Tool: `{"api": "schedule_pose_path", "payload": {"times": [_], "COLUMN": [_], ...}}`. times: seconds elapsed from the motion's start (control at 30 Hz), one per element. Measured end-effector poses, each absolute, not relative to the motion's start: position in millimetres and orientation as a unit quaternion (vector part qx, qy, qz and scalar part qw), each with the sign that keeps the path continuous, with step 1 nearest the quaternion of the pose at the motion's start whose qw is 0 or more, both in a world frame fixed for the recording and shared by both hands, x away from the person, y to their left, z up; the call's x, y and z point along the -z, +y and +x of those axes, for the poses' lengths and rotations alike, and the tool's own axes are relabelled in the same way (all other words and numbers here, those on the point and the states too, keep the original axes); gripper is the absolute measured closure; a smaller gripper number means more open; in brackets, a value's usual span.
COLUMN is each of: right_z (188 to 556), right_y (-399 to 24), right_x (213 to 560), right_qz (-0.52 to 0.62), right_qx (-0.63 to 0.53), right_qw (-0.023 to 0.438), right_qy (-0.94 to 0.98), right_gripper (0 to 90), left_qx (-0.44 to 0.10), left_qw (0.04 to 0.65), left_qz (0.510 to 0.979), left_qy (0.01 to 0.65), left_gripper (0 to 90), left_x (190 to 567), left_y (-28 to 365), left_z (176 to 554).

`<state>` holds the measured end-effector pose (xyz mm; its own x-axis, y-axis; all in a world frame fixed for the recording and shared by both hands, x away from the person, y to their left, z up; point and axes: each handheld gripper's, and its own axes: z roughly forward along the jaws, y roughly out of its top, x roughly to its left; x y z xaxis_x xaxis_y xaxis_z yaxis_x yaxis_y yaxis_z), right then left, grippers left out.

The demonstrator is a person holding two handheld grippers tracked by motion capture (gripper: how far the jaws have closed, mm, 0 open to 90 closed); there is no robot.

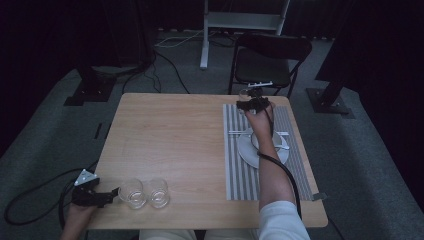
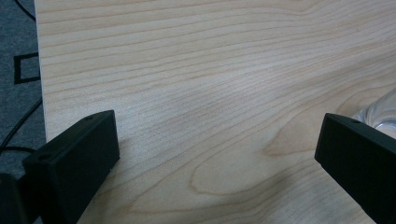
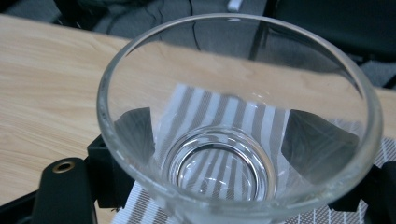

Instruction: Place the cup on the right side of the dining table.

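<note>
My right gripper (image 1: 254, 102) reaches to the far end of a grey striped placemat (image 1: 240, 175) and is shut on a clear drinking glass (image 1: 245, 93). In the right gripper view the glass (image 3: 233, 163) stands upright between the jaws of my right gripper (image 3: 233, 135), over the mat's far edge. Two more clear glasses (image 1: 132, 193) (image 1: 158, 192) stand side by side near the front left edge. My left gripper (image 1: 114, 193) lies just left of them, open. In the left gripper view my left gripper (image 2: 219, 140) holds nothing, and a glass rim (image 2: 380, 112) shows past the right jaw.
A white plate (image 1: 246, 149) with cutlery sits mid-placemat under my right forearm. The wooden table (image 1: 170, 135) is bare across its middle and left. A dark chair (image 1: 265, 65) stands behind the far edge. Cables trail on the floor at the left.
</note>
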<state>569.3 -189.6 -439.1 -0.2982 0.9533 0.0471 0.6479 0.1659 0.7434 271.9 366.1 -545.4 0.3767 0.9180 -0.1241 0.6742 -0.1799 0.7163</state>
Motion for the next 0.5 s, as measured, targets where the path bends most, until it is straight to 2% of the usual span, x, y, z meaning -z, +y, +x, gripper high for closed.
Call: {"api": "schedule_pose_path", "payload": {"times": [0.33, 0.5], "right_z": [591, 598], "right_y": [-183, -180], "right_x": [470, 481], "right_qz": [0.575, 0.584], "right_qx": [-0.277, -0.236], "right_qw": [0.203, 0.172], "right_qy": [0.743, 0.757], "right_gripper": [20.8, 20.8], "left_qx": [-0.173, -0.175], "left_qw": [0.355, 0.353], "left_qz": [0.749, 0.749], "left_qy": [0.532, 0.533], "left_gripper": [0.2, 0.2], "left_x": [545, 545], "left_y": [366, 365], "left_z": [272, 271]}}
